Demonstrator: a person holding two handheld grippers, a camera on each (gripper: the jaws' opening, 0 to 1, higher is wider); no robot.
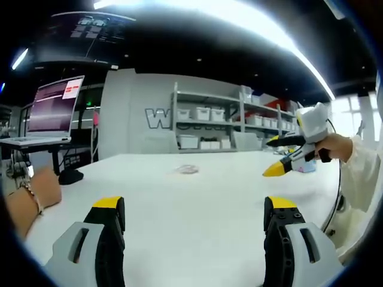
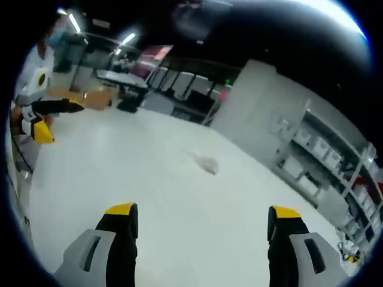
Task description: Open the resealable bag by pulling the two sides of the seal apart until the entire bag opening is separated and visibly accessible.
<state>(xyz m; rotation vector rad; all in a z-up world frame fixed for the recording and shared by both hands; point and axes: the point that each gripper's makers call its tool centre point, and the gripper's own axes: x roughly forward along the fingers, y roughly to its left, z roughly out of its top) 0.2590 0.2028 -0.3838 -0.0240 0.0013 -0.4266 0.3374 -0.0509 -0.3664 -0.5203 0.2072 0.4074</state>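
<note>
The resealable bag is a small clear packet lying flat on the white table, far beyond both grippers. My left gripper is open, its yellow-tipped jaws wide apart above the near table, nothing between them. My right gripper is likewise open and empty, with the bag ahead of it near the table's middle. In the left gripper view the right gripper comes in from the right, held by a hand. In the right gripper view the left gripper shows at the far left.
A laptop stands on a raised stand at the table's left end, a dark object beside it. A person's wrist with a bracelet rests at the left edge. Shelves with white bins line the back wall.
</note>
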